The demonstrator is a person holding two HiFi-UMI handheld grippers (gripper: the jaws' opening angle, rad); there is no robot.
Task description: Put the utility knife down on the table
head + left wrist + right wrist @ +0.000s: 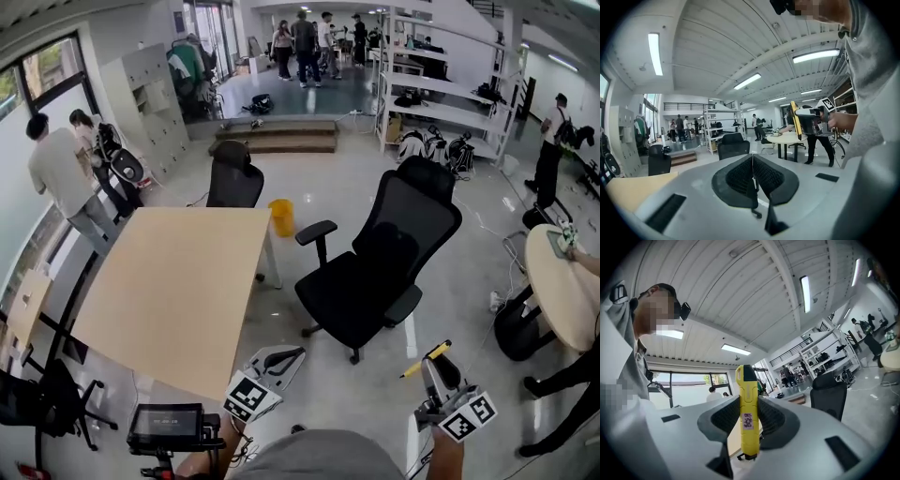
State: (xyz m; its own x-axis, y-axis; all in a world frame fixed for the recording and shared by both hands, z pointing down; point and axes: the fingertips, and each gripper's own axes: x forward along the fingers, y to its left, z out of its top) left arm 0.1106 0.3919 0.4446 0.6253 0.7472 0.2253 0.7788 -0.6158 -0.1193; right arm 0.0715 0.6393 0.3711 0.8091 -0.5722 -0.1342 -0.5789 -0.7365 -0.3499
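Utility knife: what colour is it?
The utility knife is yellow with a black tip; see the right gripper view.

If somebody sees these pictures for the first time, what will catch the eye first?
The yellow utility knife, clamped in the right gripper, stands out most. In the head view, the pale table lies at left, a black office chair beside it. The left gripper is shut and empty.

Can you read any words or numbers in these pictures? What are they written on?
No text here can be read.
Sticker on the knife: purple marks on white, too blurred to read.
Left cube and right cube: black-and-white square patterns only, no words.
Screen near the floor: too small and dark to read.
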